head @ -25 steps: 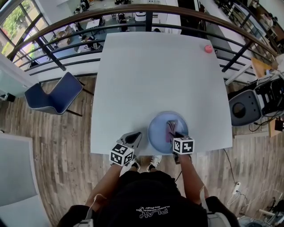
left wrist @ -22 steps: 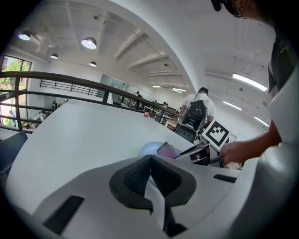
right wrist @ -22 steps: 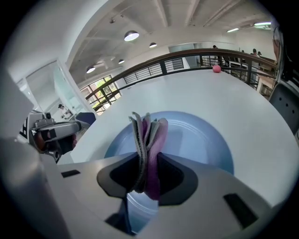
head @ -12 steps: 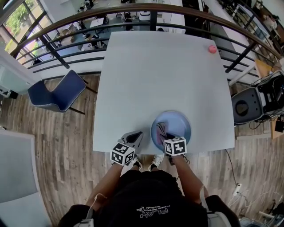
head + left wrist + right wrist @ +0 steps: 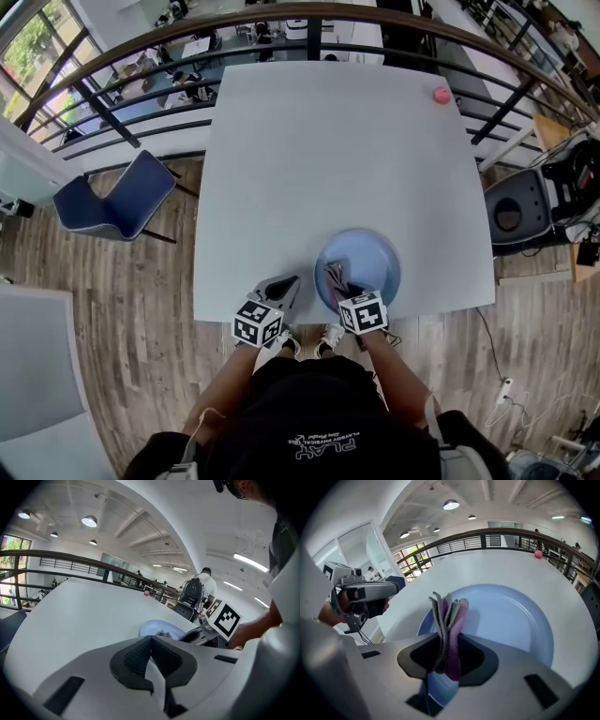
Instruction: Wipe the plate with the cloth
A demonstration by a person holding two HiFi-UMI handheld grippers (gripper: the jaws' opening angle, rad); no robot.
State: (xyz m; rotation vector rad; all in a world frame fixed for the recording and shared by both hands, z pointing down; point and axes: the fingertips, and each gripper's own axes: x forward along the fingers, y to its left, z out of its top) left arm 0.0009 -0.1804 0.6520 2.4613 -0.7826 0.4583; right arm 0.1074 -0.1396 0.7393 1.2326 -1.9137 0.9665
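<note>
Right gripper (image 5: 447, 653) is pinching the folded cloth (image 5: 449, 616). The free end sticks out past the jaws over the left part of the plate (image 5: 511, 620). Can't tell if the cloth is actually pressing on the surface. Plate sits on the table (image 5: 319, 141) at the near edge, right of centre, just in front of the person. Left gripper (image 5: 150, 660) has its jaws pressed together on nothing and is parked at the table edge, just left of the plate and not touching it.

To wipe well: keep the cloth end flat on the plate with light downward pressure. Use overlapping strokes and cover the right half and the rim too. The plate is unheld and could slide, so brace it with the left gripper if it does.

Versus 1 s ago: the cloth was on the plate's right-centre and is now at the near-left. That's a stroke leftward and toward the person. Left gripper and plate are roughly unchanged.
</note>
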